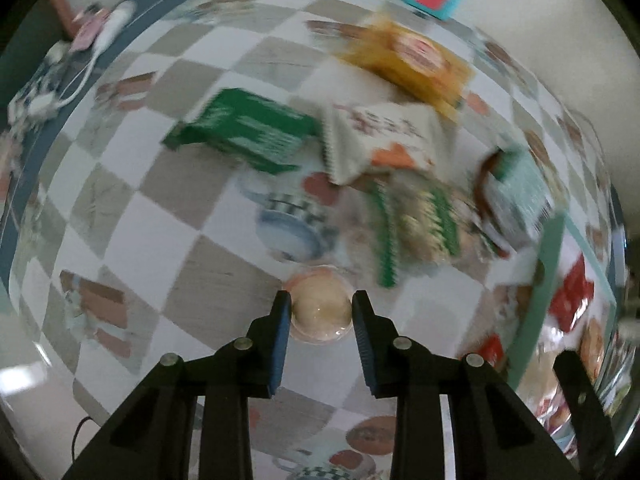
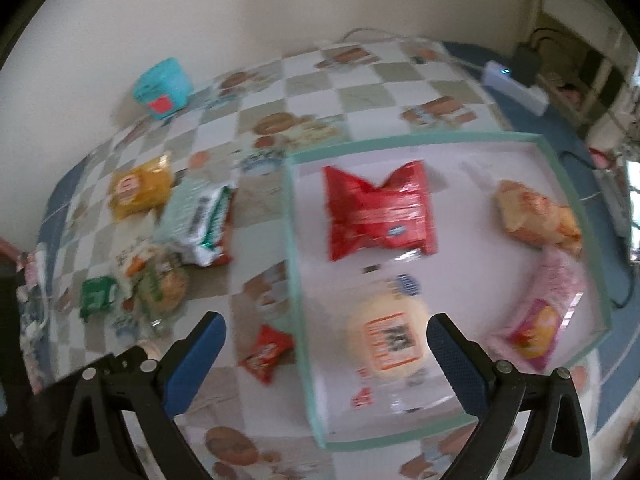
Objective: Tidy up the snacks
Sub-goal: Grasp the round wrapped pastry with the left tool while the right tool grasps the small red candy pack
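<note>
Snacks partly sorted: four packets in tray (image 2: 294, 240), pile (image 2: 172, 248) left on tablecloth (image 2: 360, 92) at left. Left gripper (image 1: 321, 312) clamped on round jelly cup (image 1: 321, 308). Right gripper (image 2: 326, 338) wide open, empty, near tray's near-left corner.

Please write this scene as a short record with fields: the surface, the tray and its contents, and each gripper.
surface: checkered tablecloth
tray: green-rimmed tray
in tray: red packet, round yellow snack, orange packet, pink packet
left gripper: shut on a round pale snack
right gripper: open, above the tray's near edge, holding nothing
</note>
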Demonstrator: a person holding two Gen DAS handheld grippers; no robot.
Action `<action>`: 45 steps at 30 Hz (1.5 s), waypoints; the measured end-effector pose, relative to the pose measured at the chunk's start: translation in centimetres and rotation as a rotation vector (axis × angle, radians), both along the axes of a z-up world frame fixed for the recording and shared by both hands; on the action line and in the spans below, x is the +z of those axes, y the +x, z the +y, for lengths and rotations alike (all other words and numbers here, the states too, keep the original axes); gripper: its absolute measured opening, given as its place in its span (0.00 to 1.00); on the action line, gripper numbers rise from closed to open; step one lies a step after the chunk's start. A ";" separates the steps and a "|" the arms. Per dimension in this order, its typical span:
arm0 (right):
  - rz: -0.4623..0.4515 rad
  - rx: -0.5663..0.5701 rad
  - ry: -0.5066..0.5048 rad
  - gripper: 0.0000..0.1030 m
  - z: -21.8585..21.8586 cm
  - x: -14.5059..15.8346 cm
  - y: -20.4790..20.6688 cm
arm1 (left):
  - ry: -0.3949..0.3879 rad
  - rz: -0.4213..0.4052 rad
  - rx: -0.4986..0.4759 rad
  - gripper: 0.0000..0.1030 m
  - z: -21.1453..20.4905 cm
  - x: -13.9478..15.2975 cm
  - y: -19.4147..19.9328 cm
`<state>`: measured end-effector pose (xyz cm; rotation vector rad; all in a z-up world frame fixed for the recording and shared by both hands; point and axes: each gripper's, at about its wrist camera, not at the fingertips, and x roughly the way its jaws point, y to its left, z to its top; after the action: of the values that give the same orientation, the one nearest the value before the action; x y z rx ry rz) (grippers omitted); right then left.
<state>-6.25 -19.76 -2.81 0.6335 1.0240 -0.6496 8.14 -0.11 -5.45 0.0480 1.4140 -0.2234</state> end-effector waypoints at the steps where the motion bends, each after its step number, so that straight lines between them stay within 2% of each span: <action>1: -0.009 0.009 0.021 0.97 0.1 -0.2 0.2 | -0.003 0.002 0.015 0.32 0.5 0.0 0.3; 3: -0.021 0.035 0.052 0.91 0.5 -0.5 0.6 | -0.007 0.004 0.026 0.32 1.0 0.0 0.6; 6: -0.023 0.067 0.034 0.83 1.2 -0.4 1.0 | 0.003 0.003 0.021 0.32 1.1 -0.1 0.9; 11: -0.064 0.135 0.023 0.75 2.2 0.4 1.6 | 0.010 0.013 0.026 0.33 0.5 -0.3 1.0; 15: -0.068 0.176 0.058 0.69 2.5 0.1 2.1 | 0.014 0.029 0.034 0.36 -0.2 -1.3 1.5; 19: -0.043 0.196 0.090 0.65 2.7 -0.6 2.5 | 0.022 0.031 0.034 0.37 -0.3 -1.9 2.1; 21: -0.033 0.211 0.109 0.59 2.9 -1.1 2.7 | 0.021 0.035 0.038 0.37 -0.4 -2.1 2.1; 23: -0.017 0.223 0.132 0.59 3.0 -1.8 2.9 | 0.019 0.039 0.040 0.37 -0.4 -2.3 2.2; 26: 0.010 0.234 0.163 0.51 3.1 -2.8 3.2 | 0.019 0.040 0.041 0.37 -0.4 -2.3 2.2; 28: 0.023 0.229 0.178 0.51 3.1 -3.3 3.3 | 0.019 0.041 0.041 0.37 -0.5 -2.4 2.3; 30: 0.034 0.225 0.178 0.46 3.1 -3.6 3.3 | 0.018 0.042 0.042 0.37 -0.5 -2.4 2.3; 37: 0.063 0.219 0.164 0.46 3.2 -4.3 3.7 | 0.014 0.045 0.045 0.37 -0.4 -2.3 2.3; 45: 0.095 0.215 0.123 0.30 2.9 -4.8 3.8 | 0.015 0.042 0.043 0.37 -0.4 -2.4 2.3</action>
<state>-2.41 -16.84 -7.62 0.5937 1.2090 -0.4340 10.44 -0.50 -7.88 0.0253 1.4571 -0.1798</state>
